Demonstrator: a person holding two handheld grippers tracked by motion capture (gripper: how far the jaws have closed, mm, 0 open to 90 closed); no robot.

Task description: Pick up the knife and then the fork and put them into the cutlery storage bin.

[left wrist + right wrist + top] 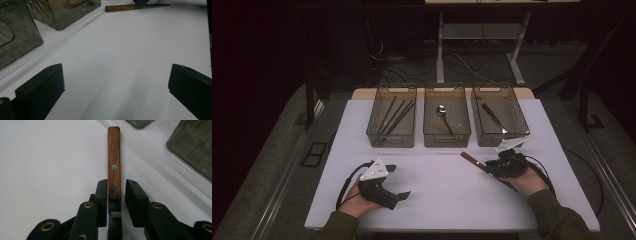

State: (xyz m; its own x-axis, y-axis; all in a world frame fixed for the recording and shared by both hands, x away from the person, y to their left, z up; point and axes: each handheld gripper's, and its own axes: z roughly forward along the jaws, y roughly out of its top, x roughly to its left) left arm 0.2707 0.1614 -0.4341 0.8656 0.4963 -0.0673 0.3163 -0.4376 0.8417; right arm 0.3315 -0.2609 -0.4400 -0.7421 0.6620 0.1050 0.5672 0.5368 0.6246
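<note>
Knife (114,162) lies between right gripper (117,195) fingers, open table (447,190) leftward.

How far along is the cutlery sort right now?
Done: chopsticks, a spoon and one utensil lie in the three bins. In hand: the right gripper straddles the knife on the table, a gap showing on one side. Left: close, lift, bin it. The left gripper is open.

We hold the left gripper (398,181) on its side, jaws spread wide. Our right gripper (492,166) lies low and level, its jaws nearly together but not quite touching.
</note>
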